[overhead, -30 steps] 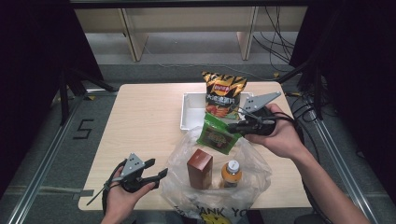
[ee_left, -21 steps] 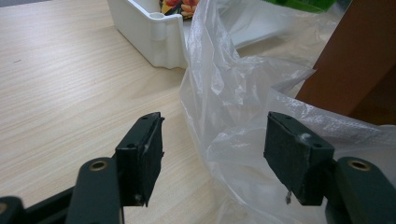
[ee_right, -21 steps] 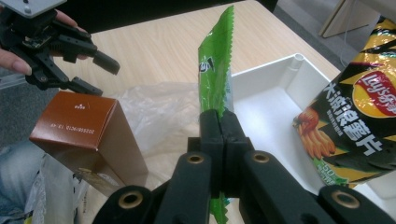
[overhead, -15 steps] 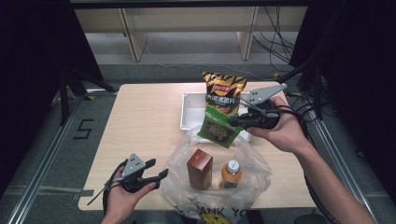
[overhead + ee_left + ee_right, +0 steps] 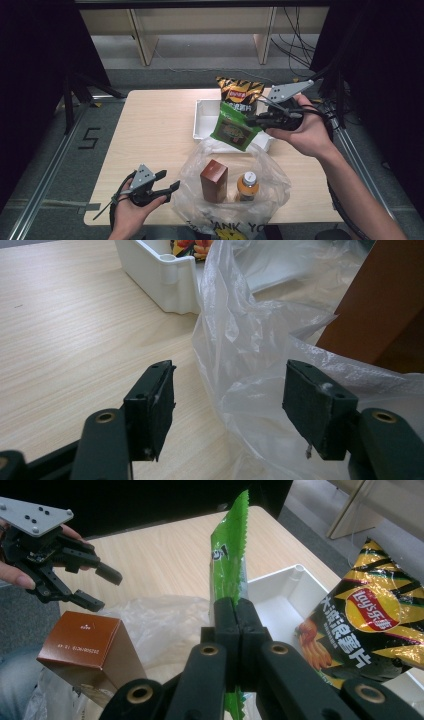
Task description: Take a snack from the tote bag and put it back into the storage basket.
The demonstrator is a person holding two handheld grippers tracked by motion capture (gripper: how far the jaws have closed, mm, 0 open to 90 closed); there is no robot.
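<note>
Two snack packets (image 5: 239, 90), one box (image 5: 214, 173), one bottle (image 5: 247, 185).

Near the lower middle of the high view we see a brown box (image 5: 214, 180) and an orange-capped bottle (image 5: 247, 186) upright on a clear plastic bag (image 5: 270, 172). Above them, a yellow-black chip bag (image 5: 241, 90) stands in a white tray (image 5: 202, 120).
</note>
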